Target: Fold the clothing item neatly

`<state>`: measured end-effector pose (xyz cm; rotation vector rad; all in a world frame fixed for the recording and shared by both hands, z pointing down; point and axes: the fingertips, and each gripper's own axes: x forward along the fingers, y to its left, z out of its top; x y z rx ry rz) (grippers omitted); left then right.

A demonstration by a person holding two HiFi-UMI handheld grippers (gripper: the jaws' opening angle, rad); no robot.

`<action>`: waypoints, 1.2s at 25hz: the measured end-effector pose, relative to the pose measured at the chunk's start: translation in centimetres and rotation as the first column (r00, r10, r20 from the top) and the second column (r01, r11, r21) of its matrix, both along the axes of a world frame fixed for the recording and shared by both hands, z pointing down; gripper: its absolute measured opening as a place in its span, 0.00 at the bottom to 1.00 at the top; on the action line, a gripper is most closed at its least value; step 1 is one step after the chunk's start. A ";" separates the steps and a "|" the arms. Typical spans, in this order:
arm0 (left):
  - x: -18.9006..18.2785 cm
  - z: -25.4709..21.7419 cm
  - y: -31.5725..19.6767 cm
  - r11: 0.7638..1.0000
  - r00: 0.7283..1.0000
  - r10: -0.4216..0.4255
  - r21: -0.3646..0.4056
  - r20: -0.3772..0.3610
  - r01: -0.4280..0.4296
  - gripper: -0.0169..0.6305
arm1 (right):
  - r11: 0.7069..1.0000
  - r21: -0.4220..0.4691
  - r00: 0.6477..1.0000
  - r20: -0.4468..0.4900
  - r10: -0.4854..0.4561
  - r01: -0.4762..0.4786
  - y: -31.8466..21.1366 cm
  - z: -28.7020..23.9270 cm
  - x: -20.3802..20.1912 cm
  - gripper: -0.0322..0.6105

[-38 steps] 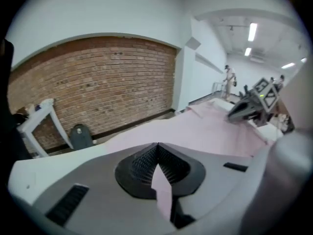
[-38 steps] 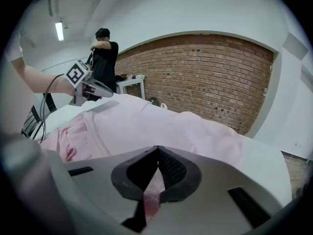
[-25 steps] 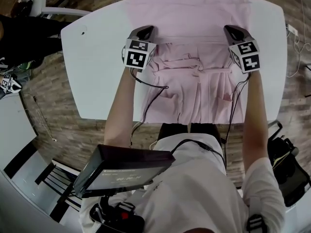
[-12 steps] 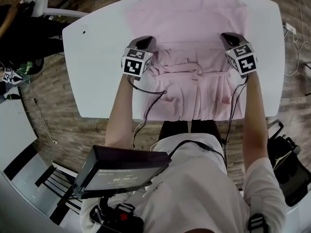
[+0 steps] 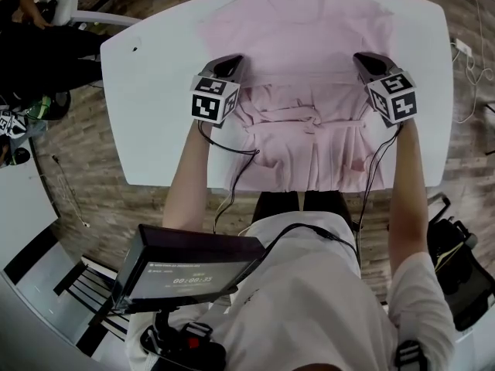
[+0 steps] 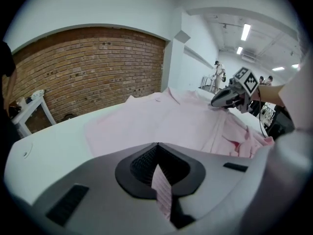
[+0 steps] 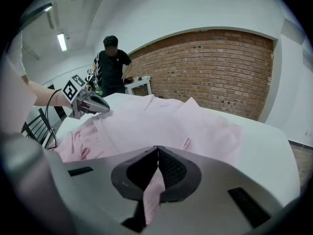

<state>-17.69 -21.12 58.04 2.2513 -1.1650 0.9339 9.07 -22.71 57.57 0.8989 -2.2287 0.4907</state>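
A pink shirt lies spread on the white table, collar at the far edge. Its lower part is bunched in folds between my two grippers and hangs over the near edge. My left gripper is shut on the shirt's left side; a strip of pink fabric shows pinched in its jaws. At the shirt's right side my right gripper is likewise shut, with pink cloth caught in its jaws. Each gripper view shows the other gripper across the shirt.
A person in black stands past the table's left end beside a white stand. A dark screen device hangs at the wearer's chest. Cables lie on the wooden floor at right. A brick wall stands behind.
Both grippers have drawn a little toward the table's near edge, still pinching the shirt. The shirt has slid with them, and its collar now shows fully.
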 end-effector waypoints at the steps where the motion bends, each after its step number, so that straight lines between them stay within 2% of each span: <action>1: 0.3 0.3 -0.2 1.000 1.000 0.011 -0.009 0.003 -0.011 0.03 | 1.000 -0.007 1.000 -0.007 0.000 0.000 -0.2 0.2 0.1 0.05; 4: 0.3 2.0 -0.2 0.999 0.999 0.025 -0.045 0.037 -0.023 0.03 | 0.999 -0.027 0.998 -0.056 -0.018 0.016 -0.3 1.6 0.5 0.05; 7: 0.2 1.5 -0.6 0.998 0.999 0.029 -0.050 0.030 -0.028 0.03 | 0.998 -0.038 0.999 -0.025 -0.046 0.045 -0.4 0.9 0.3 0.05; 10: -0.3 -0.8 -2.8 1.000 0.999 0.029 0.012 0.019 -0.029 0.03 | 0.995 0.006 0.994 0.053 -0.099 0.099 -1.8 -1.7 -0.1 0.05; 17: 0.1 -3.7 -10.7 0.988 0.996 0.088 0.126 0.018 -0.089 0.03 | 0.987 0.124 0.982 0.149 -0.120 0.101 -9.2 -6.4 -1.1 0.05; 22: 0.9 -4.9 -14.3 0.987 0.995 0.091 0.136 -0.032 -0.086 0.03 | 0.979 0.159 0.983 0.112 -0.147 0.128 -11.4 -6.6 -2.0 0.05; 30: 1.5 -4.2 -16.6 0.984 0.991 0.131 0.118 0.001 -0.130 0.03 | 0.977 0.162 0.979 0.124 -0.159 0.138 -12.8 -5.9 -3.4 0.05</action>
